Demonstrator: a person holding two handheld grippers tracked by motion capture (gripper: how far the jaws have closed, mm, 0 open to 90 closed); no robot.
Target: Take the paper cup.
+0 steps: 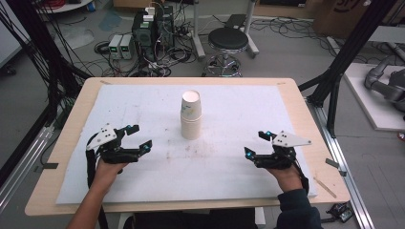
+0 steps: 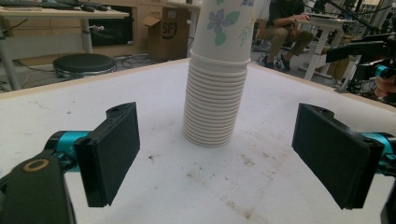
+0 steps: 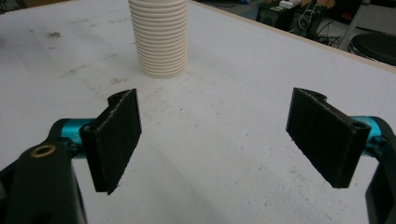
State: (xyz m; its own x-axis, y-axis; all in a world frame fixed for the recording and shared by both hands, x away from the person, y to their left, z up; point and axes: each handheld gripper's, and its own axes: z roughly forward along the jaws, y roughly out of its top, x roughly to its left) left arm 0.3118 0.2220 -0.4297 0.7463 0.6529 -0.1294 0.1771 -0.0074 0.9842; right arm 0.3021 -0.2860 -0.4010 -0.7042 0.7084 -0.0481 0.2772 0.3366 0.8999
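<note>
Cups: we see a tall upright stack of white paper cups (image 1: 191, 116), top one printed with flowers, standing mid-way across the white padded surface (image 1: 229, 167).
Left gripper (image 1: 139, 137): our fingers (image 2: 109, 154) stand wide apart, holding nothing; the stack lies ahead of them, well apart.
Right gripper (image 1: 255, 143): fingers (image 3: 114, 140) spread wide and empty; the stack sits ahead and off to the left side of the gap.

The stack of paper cups (image 1: 191, 116) stands on the mat (image 1: 229, 162), in front of the left gripper's fingers (image 2: 112, 154), and ahead-left of the right gripper's fingers (image 3: 116, 140)
</note>
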